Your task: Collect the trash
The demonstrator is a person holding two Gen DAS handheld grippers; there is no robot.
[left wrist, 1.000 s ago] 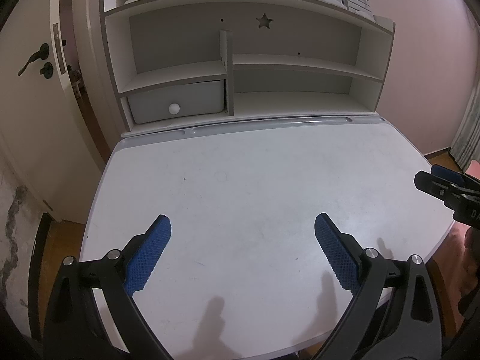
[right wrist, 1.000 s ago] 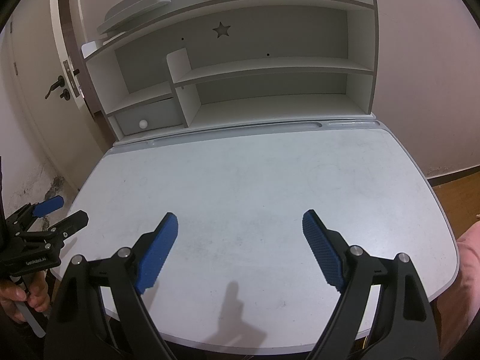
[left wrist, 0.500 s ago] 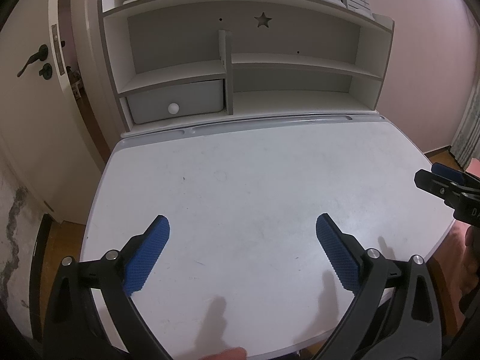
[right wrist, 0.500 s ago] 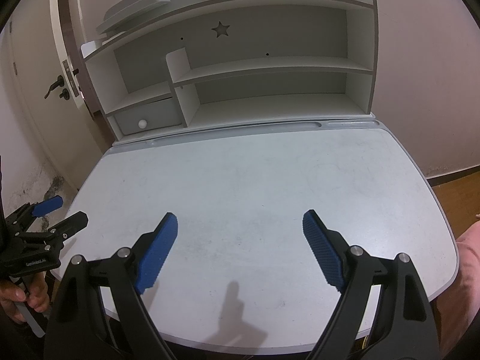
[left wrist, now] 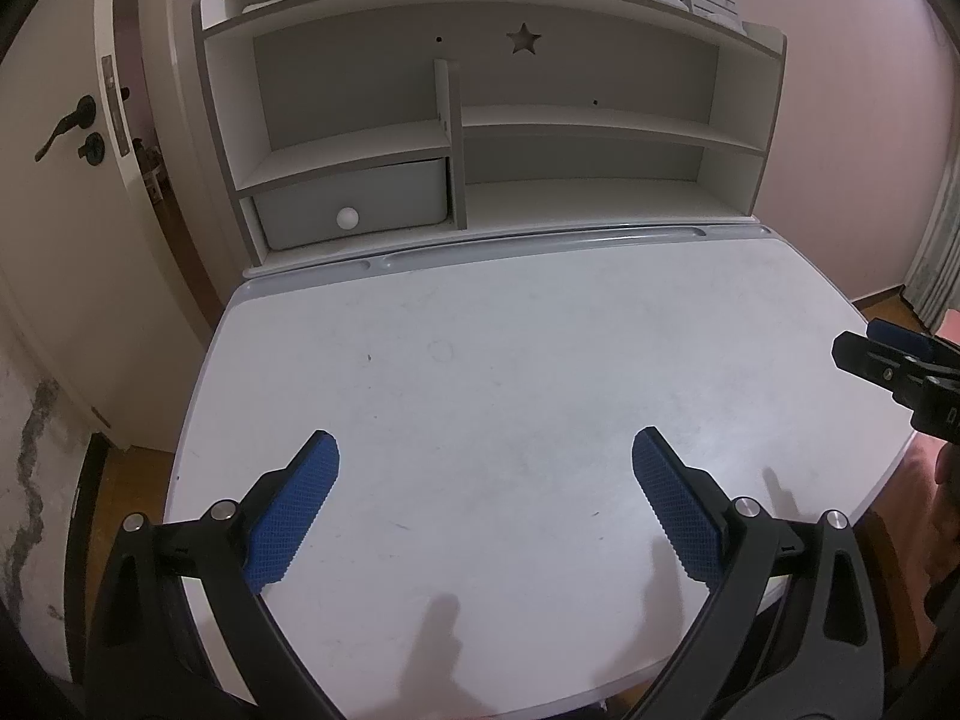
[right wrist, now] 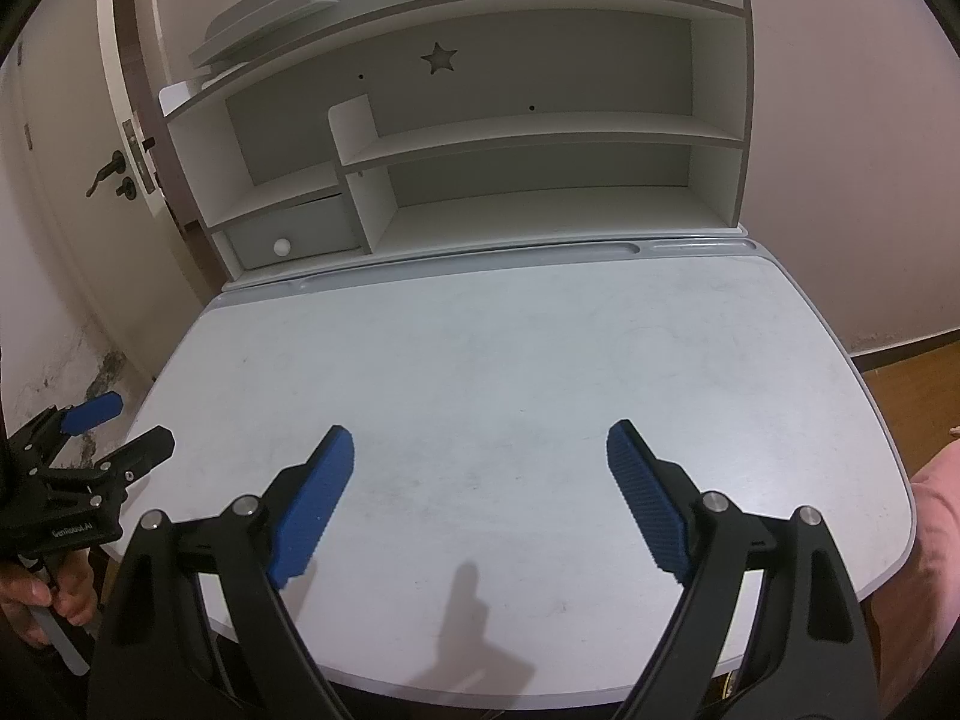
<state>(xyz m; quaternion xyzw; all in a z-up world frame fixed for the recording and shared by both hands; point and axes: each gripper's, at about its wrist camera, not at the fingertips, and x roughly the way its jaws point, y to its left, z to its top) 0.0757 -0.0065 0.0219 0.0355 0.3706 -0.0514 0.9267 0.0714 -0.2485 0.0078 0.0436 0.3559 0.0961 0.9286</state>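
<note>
Both hand-held tools hover over the near edge of a white desk [left wrist: 510, 372], each spread wide with nothing between the blue pads. Low in the left wrist view, the left gripper [left wrist: 485, 504] shows its ribbed pads [left wrist: 294, 510] well apart above the bare desktop, while the right gripper [left wrist: 888, 354] pokes in at the right edge of the frame. From the right wrist view, the right gripper likewise stands wide at the bottom, and the left gripper, gripped by a hand [right wrist: 36, 606], sits at the lower left beside the desk's corner. Across the top of both frames stands a shelf unit [left wrist: 576, 126] with a star cutout [left wrist: 523, 39] and a small grey drawer [left wrist: 354, 201] with a round knob [left wrist: 347, 217]. A door [left wrist: 66, 192] fills the left side. No trash can be made out in either view.
</note>
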